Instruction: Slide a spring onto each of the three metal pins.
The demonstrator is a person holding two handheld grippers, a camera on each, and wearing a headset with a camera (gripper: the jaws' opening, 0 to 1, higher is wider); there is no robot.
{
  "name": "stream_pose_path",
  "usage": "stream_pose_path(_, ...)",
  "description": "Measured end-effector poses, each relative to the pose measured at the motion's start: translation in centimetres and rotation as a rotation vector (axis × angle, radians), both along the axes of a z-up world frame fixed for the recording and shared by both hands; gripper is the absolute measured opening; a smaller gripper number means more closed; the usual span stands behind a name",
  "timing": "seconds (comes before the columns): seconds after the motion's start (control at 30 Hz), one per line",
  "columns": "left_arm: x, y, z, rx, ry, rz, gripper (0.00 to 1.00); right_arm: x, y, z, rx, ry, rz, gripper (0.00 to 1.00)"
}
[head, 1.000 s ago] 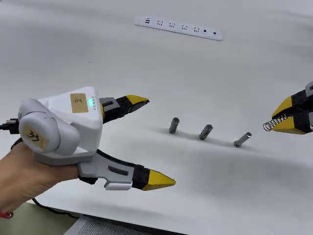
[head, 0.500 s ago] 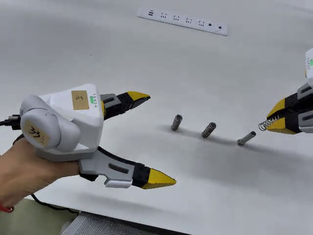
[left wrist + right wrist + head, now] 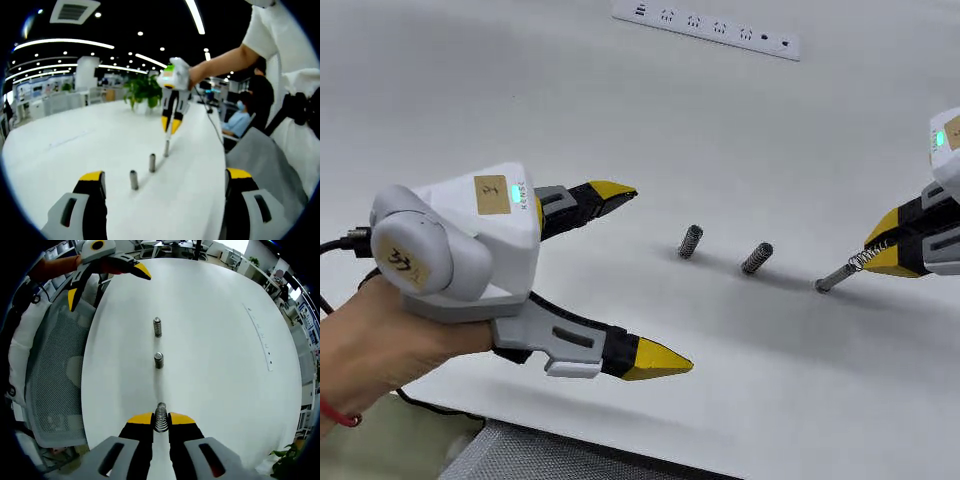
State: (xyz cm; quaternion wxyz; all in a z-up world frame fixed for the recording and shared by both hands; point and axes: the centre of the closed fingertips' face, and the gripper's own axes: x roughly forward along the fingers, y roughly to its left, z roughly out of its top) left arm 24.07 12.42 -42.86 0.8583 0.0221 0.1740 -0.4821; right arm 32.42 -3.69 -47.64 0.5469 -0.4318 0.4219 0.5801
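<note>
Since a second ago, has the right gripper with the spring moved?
Yes. The right gripper has closed in on the bare pin; its spring now reaches the pin's top.

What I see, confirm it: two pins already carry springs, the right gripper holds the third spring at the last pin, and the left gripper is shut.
Not shut: the head view shows the left gripper open, jaws wide apart. The rest stands: two pins carry springs, and the right gripper holds the third spring at the last pin.
</note>
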Motion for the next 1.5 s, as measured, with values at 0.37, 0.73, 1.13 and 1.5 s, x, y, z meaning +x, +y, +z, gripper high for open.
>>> stream_pose_path(0.37,0.1,-0.2,0.0,-0.01,0.005,0.002,1.0,0.1,-0.1,-1.0,-0.012,0.013,0.004,0.12)
stream_pose_path(0.73,0.1,-0.3,-0.1,-0.017,0.009,0.001,1.0,-0.2,0.2,-2.3,-0.021,0.01,0.013,0.12)
stream_pose_path(1.13,0.1,-0.5,-0.2,-0.022,0.011,0.005,1.0,-0.4,0.4,-4.0,-0.034,-0.013,0.036,0.12)
stream_pose_path(1.5,0.1,-0.5,-0.2,-0.024,0.013,0.007,1.0,-0.7,0.5,-5.2,-0.041,-0.018,0.035,0.12)
